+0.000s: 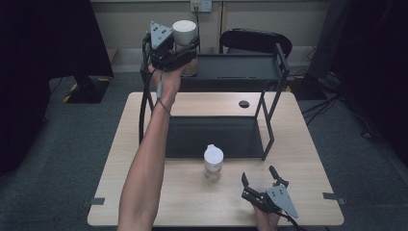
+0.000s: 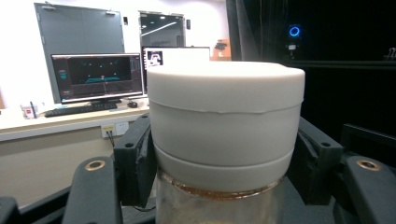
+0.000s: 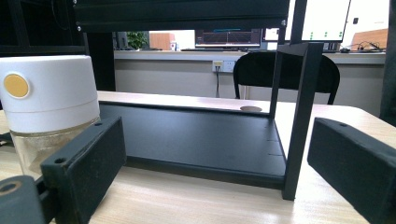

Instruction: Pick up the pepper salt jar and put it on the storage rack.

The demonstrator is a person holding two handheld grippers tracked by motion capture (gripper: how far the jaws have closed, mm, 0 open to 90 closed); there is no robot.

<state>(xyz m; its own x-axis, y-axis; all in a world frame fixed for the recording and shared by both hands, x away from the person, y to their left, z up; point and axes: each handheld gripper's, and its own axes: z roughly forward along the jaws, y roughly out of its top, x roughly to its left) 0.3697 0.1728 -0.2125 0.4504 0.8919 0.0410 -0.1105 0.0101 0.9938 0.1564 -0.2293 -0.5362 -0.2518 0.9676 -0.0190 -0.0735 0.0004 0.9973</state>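
A white-lidded glass jar point(image 1: 184, 32) is held high at the left end of the black two-tier rack's top shelf point(image 1: 240, 67), with my left gripper point(image 1: 180, 48) shut on it. In the left gripper view the jar point(image 2: 224, 126) stands upright between the two black pads point(image 2: 135, 158), which press on its sides just under the lid. A second white-lidded jar point(image 1: 213, 162) stands on the wooden table point(image 1: 144, 192) in front of the rack. My right gripper point(image 1: 262, 180) rests near the table's front right, open with nothing in it; from its own view that jar point(image 3: 46, 107) stands to the left beyond the jaws.
The rack's lower shelf point(image 1: 211, 137) lies flat on the table, with thin black posts point(image 1: 267, 125) at its corners. A black chair point(image 1: 255, 41) stands behind the table. A dark round hole point(image 1: 244, 104) sits in the tabletop at the back.
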